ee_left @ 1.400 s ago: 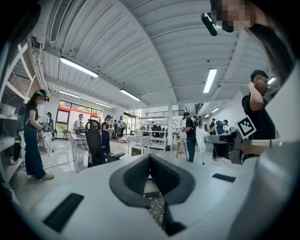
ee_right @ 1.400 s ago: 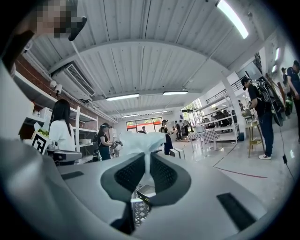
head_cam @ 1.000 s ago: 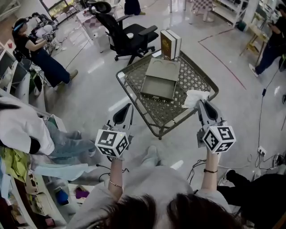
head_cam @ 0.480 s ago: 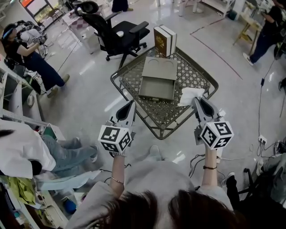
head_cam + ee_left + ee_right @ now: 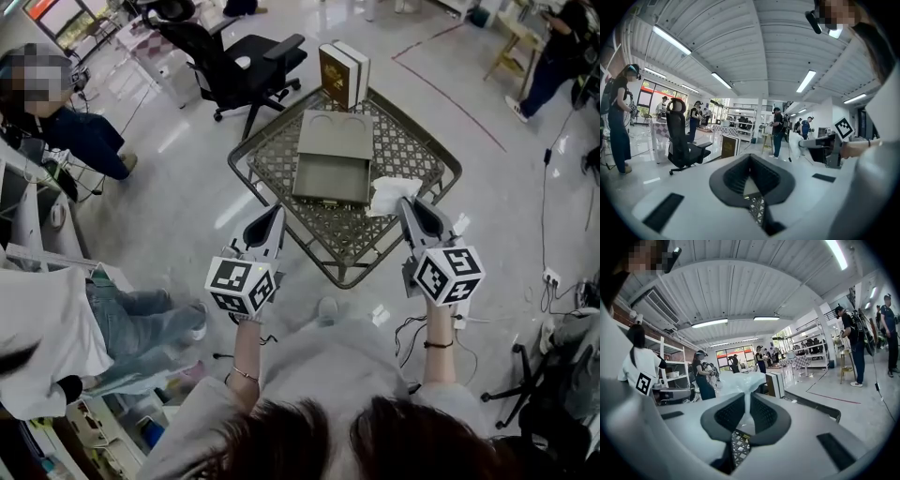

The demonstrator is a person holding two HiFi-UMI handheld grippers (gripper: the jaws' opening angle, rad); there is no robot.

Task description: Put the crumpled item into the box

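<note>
Pinching the tissue (image 5: 387, 195) between nearly closed jaws, right gripper (image 5: 406, 203) over the right side of the table (image 5: 343, 280), tissue (white, crumpled) just beside the open box (image 5: 330, 176), not yet inside, left gripper (image 5: 277, 212) with jaws together, empty, near the left table edge.

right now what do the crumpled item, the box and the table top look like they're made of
Crumpled item: probably thin tissue paper, possibly film. It is white and soft, with irregular creases.
Box: likely rigid cardboard. It is matte grey-green, with flat panels and crisp edges.
Table top: seemingly metal. It is a dark open lattice inside a tubular rim.
</note>
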